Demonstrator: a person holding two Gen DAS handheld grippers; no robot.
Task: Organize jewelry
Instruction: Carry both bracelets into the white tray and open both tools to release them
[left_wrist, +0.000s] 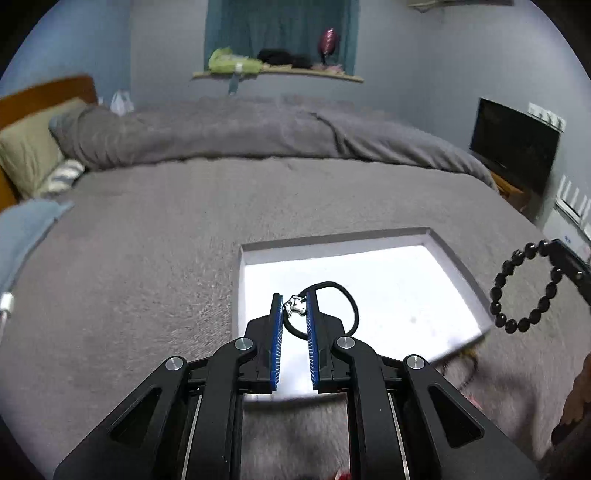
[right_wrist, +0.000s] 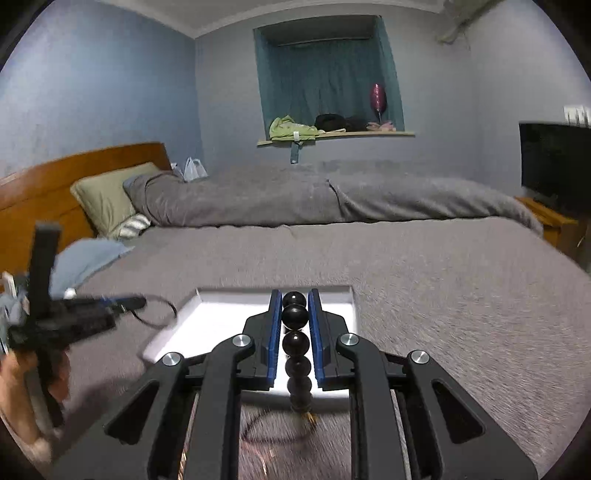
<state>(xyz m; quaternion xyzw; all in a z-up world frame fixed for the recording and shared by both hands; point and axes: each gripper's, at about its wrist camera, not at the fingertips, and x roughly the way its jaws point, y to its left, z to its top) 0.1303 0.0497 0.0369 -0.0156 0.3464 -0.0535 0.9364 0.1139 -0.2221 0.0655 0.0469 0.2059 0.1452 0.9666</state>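
Left gripper (left_wrist: 295, 306) and right gripper (right_wrist: 294, 310) each have fingers clamped narrowly, level.

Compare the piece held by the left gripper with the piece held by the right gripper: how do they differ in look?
The cord bracelet in the left gripper is a thin, smooth black loop with a small silver charm; the bead bracelet in the right gripper is a ring of large round glossy black beads. The cord bracelet is pinched at its charm, the bead bracelet at its beads. Both are black and held above the white tray.
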